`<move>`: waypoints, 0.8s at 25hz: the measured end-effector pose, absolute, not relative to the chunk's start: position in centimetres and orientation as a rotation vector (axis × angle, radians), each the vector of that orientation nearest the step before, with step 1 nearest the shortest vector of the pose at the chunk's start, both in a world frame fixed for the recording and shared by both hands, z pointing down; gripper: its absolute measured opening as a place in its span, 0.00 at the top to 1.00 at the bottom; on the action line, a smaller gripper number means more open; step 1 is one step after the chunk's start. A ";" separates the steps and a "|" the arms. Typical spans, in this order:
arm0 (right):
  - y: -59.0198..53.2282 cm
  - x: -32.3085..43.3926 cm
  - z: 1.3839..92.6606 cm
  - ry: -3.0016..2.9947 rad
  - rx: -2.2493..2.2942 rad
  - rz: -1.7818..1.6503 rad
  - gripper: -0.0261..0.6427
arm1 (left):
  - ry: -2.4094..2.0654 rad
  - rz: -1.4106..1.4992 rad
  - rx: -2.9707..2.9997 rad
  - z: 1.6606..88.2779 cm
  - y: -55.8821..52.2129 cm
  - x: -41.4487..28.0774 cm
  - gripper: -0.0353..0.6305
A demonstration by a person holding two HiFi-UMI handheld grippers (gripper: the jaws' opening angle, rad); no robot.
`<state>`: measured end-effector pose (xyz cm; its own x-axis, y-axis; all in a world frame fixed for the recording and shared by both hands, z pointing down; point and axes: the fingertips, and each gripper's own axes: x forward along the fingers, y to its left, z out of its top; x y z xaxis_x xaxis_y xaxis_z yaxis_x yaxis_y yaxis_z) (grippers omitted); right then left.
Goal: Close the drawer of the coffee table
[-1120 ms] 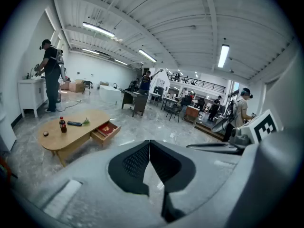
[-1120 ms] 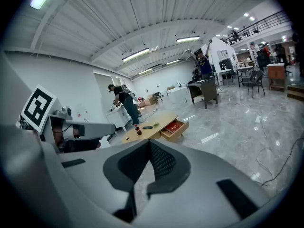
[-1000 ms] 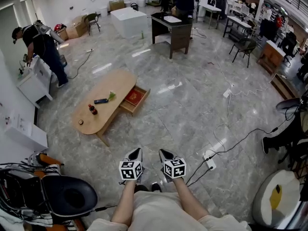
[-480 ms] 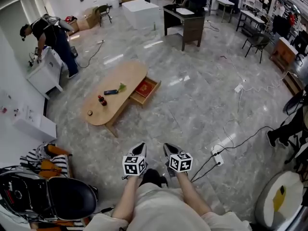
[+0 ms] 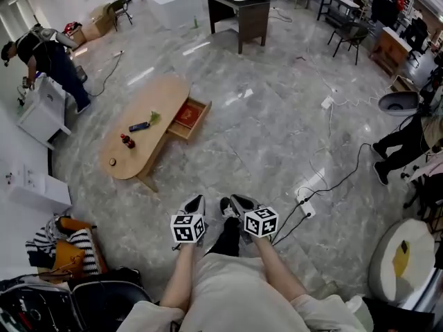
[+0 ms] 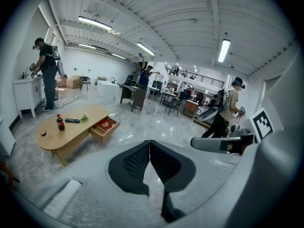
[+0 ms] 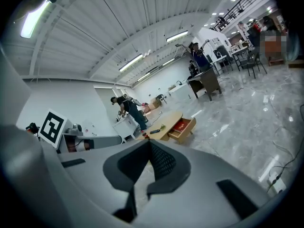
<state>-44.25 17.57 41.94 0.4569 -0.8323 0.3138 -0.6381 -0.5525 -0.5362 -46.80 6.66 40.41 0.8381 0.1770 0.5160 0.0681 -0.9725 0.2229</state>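
Big marble-floored hall with cables trailing across it, and the wooden table [image 5: 149, 102] sits well apart from both grippers. Its drawer [image 5: 199, 121] is pulled out with a red book [image 5: 185, 115] inside. Left hand-held gripper [image 5: 196, 203] and right hand-held gripper [image 5: 237, 203] are both clenched on nothing, side by side just in front of the person

Grey left claw [image 5: 196, 200], grey right claw [image 5: 237, 200], black-and-white marker cubes [image 5: 188, 227], cream top [image 5: 232, 289]
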 end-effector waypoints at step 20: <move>10.1 -34.4 39.5 1.427 -2.255 -0.816 0.94 | -0.002 0.646 2.779 36.2 -0.6 -35.1 0.93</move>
